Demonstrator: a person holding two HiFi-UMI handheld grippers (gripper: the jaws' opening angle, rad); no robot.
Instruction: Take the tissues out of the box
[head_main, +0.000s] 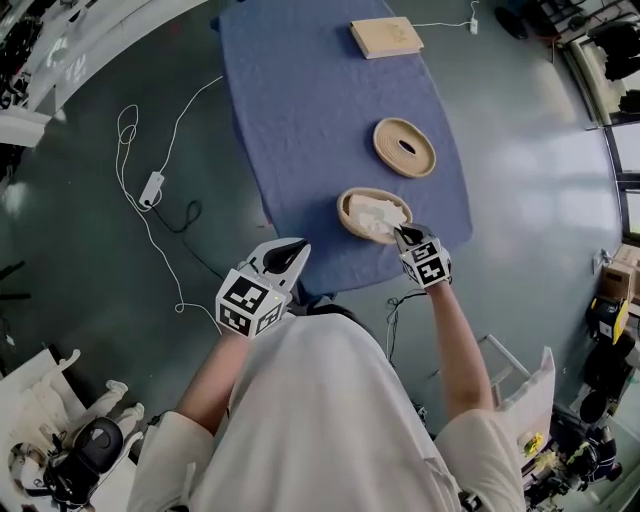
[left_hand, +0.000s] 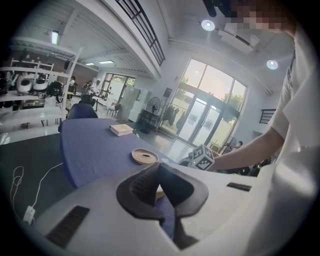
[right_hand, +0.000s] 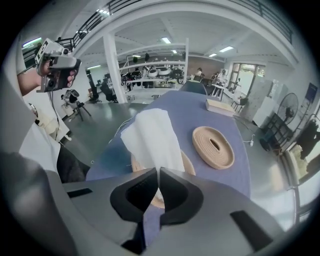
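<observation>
Found just right of centre in the head view: right gripper (head_main: 400, 234), jaws clamped together on the near edge of a white, soft paper tissue (head_main: 376, 212).

Checked in the right gripper view: sheet rising straight ahead of the jaws into mid-frame, long axis in line with the gripper, far end down over the round, tan, open-topped box (right_hand: 189, 162).

Not determinable: far end free of the white stack in the box, or not.

Located up-frame of the box on the long table under blue cloth (head_main: 300, 120): round tan lid with a dark slot (head_main: 405, 147), lying apart.

Recorded at lower centre-left of the head view: left gripper (head_main: 297, 246), jaws together on nothing, off the table's near edge, well apart from the box. Right hand nearer by far.

Judged necessary: a pull along the sheet's axis, away from the box.
</observation>
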